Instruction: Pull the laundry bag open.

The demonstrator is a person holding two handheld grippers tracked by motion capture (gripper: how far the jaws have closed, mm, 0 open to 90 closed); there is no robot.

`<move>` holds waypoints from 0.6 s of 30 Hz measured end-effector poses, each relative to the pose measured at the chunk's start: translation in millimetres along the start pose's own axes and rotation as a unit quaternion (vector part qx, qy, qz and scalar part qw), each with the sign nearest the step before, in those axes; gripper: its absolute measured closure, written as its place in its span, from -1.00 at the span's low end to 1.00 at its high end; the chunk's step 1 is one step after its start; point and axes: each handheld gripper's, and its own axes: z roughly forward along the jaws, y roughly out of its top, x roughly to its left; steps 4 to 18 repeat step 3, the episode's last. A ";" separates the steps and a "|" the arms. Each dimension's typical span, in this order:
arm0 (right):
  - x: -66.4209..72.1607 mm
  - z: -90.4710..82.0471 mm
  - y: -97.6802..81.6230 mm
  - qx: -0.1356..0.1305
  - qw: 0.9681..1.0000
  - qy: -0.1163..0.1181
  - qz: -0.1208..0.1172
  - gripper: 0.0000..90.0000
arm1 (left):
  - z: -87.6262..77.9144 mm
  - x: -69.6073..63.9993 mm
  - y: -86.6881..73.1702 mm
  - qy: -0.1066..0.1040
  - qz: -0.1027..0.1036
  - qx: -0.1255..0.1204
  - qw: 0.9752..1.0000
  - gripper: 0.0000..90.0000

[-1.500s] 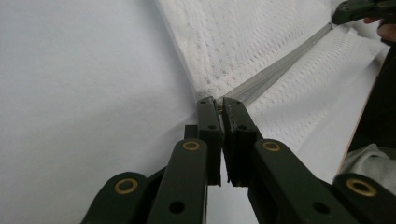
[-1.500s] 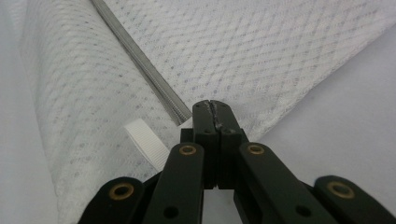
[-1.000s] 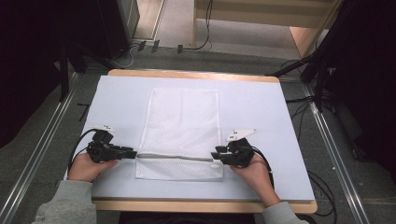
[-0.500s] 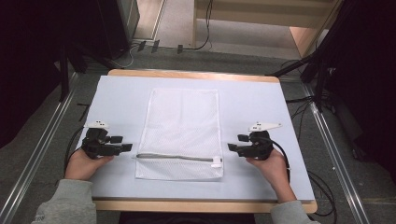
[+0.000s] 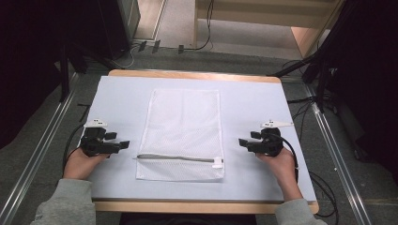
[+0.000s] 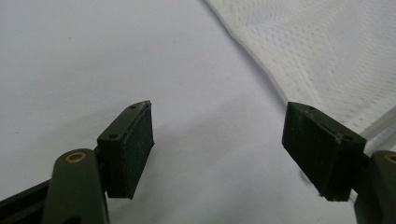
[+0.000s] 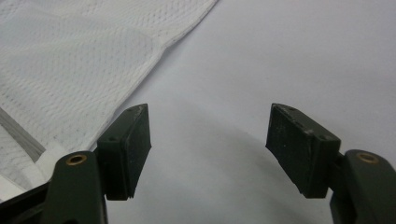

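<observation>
High view: fixed, above the person's edge of the table (image 5: 117, 101), facing forward and down; far enough to take in the whole top plus floor beyond. Forearms enter from the bottom. Left gripper (image 5: 121, 145) at picture left, right gripper (image 5: 244, 142) at picture right, both aimed inward at the mesh bag (image 5: 183, 131).

Left gripper view: rides the gripper, low and very close to the cloth, looking along its jaws; bag (image 6: 327, 56) edge at upper right.

Right gripper view: same setup, mirrored; bag (image 7: 70, 60) at upper left.

Shared: all three catch the bag and table cover; the gripper views each take one side edge of it.
</observation>
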 end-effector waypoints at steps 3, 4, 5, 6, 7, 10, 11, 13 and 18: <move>-1.1 1.5 -2.1 0.003 1.000 -0.005 -0.003 -0.38 | 3.2 2.5 -0.2 0.012 0.001 0.003 1.000 -0.47; -1.1 1.5 -2.1 0.003 1.000 -0.005 -0.003 -0.38 | 3.2 2.5 -0.2 0.012 0.001 0.003 1.000 -0.47; -1.1 1.5 -2.1 0.003 1.000 -0.005 -0.003 -0.38 | 3.2 2.5 -0.2 0.012 0.001 0.003 1.000 -0.47; -1.1 1.5 -2.1 0.003 1.000 -0.005 -0.003 -0.38 | 3.2 2.5 -0.2 0.012 0.001 0.003 1.000 -0.47; -1.1 1.5 -2.1 0.003 1.000 -0.005 -0.003 -0.38 | 3.2 2.5 -0.2 0.012 0.001 0.003 1.000 -0.47; -1.1 1.5 -2.1 0.003 1.000 -0.005 -0.003 -0.38 | 3.2 2.5 -0.2 0.012 0.001 0.003 1.000 -0.47; -1.1 1.5 -2.1 0.003 1.000 -0.005 -0.003 -0.38 | 3.2 2.5 -0.2 0.012 0.001 0.003 1.000 -0.47; -1.1 1.5 -2.1 0.003 1.000 -0.005 -0.003 -0.38 | 3.2 2.5 -0.2 0.012 0.001 0.003 1.000 -0.47; -1.1 1.5 -2.1 0.003 1.000 -0.005 -0.003 -0.38 | 3.2 2.5 -0.2 0.012 0.001 0.003 1.000 -0.47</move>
